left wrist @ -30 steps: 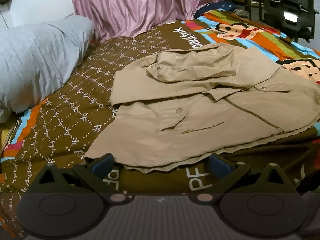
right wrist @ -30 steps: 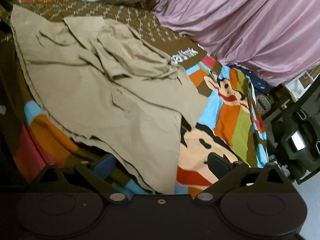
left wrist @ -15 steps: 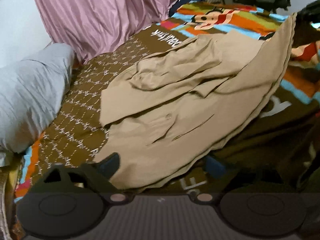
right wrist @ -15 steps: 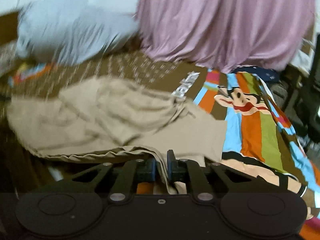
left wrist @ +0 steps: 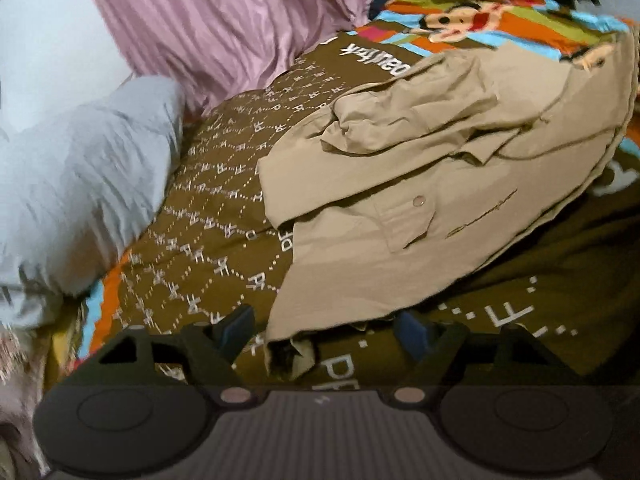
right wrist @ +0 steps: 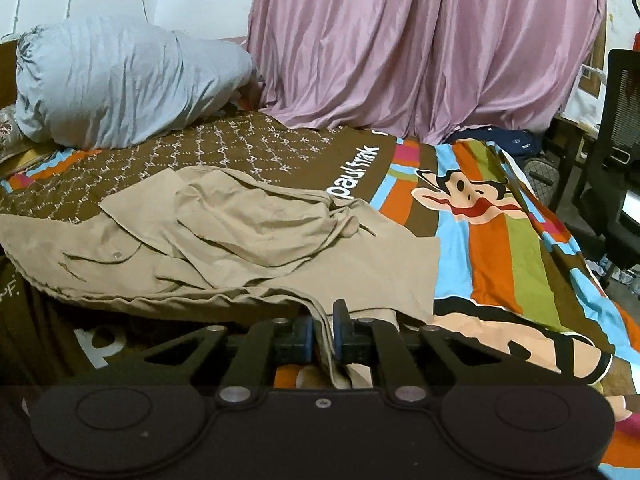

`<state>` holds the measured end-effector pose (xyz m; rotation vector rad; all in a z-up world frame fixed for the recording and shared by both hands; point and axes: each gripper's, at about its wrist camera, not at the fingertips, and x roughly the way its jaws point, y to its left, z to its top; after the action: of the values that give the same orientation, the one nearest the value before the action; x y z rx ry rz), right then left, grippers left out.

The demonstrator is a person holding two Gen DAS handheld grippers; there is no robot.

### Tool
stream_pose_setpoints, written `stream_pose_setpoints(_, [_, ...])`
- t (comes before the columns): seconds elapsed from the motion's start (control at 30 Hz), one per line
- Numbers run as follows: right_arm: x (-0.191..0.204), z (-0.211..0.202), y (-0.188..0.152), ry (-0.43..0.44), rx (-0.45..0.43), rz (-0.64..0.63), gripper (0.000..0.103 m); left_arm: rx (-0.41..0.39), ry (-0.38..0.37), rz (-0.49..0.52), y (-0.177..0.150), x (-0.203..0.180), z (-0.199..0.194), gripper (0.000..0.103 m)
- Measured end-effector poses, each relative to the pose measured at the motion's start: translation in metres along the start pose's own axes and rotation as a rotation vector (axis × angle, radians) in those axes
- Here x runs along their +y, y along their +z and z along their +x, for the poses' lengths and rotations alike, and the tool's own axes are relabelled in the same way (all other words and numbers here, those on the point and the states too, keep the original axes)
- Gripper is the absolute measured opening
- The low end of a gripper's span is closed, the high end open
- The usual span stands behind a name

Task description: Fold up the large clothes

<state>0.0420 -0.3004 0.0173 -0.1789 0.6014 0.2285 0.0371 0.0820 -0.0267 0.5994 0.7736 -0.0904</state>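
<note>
A large tan shirt (left wrist: 420,200) lies spread and rumpled on the patterned bedspread (left wrist: 224,216), with a pocket button facing up. My left gripper (left wrist: 324,330) sits at the shirt's near left hem corner; its jaws are closing, the folded corner lies between them, and the pads stand clear of the cloth. In the right wrist view the same tan shirt (right wrist: 224,236) stretches leftward, and my right gripper (right wrist: 323,332) is shut on its near hem, which is lifted slightly off the bed.
A grey pillow (right wrist: 116,80) lies at the head of the bed, and a pink curtain (right wrist: 420,40) hangs behind it. A black chair (right wrist: 616,152) stands off the bed's right side. The bedspread's striped cartoon part (right wrist: 496,240) is bare to the right of the shirt.
My right gripper closed on the shirt's hem and lifted it, rolling level. My left gripper rolled and shifted to the left hem corner, with its jaws narrowing around it.
</note>
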Motion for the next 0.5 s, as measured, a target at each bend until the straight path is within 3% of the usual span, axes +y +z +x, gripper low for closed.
stream_pose_setpoints(0.2, [0.001,-0.002,-0.003,-0.012,0.009,-0.005,0.011,0.028,-0.012,0.062,-0.009,-0.006,0.004,0.082])
stream_pose_setpoints(0.27, [0.001,-0.002,-0.004,-0.011,0.009,-0.004,0.011,0.033,0.012,0.041,-0.012,-0.002,0.005,0.082])
stream_pose_setpoints(0.33, [0.001,-0.002,-0.004,-0.013,0.010,-0.006,0.012,0.048,0.037,-0.001,-0.013,0.005,0.008,0.074])
stream_pose_setpoints(0.43, [0.002,-0.002,-0.003,-0.014,0.009,-0.009,0.012,0.057,0.063,-0.056,-0.011,0.017,0.015,0.056])
stream_pose_setpoints(0.47, [0.002,-0.001,-0.004,-0.015,0.010,-0.011,0.012,0.056,0.063,-0.069,-0.010,0.020,0.018,0.044])
stream_pose_setpoints(0.5, [0.003,-0.001,-0.004,-0.018,0.010,-0.020,0.012,0.055,0.057,-0.077,-0.009,0.023,0.021,0.018])
